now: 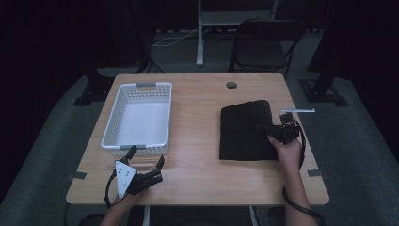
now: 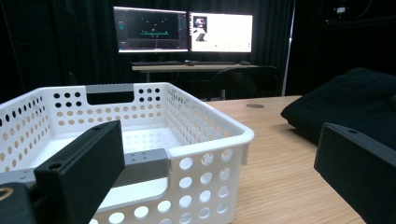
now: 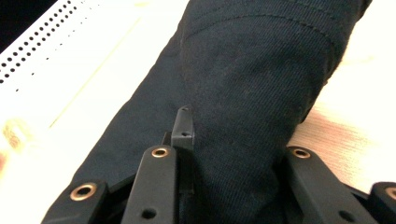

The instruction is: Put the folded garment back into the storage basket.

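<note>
The worktop (image 1: 197, 160) carries a white perforated basket (image 1: 138, 117) on its left half and a folded black cloth (image 1: 244, 129) on its right half, well apart. The cloth's long axis runs away from the person, roughly parallel to the basket's. The right tongs (image 1: 263, 127) lie on the cloth's right edge and are clamped on a fold of it (the right gripper view shows fabric bunched between the closed jaws). The left tongs (image 1: 147, 159) hang with jaws apart, holding nothing, just in front of the basket's near wall. So the basket lies to the left of the gripped cloth, and any carry would likely go leftward across bare worktop.
</note>
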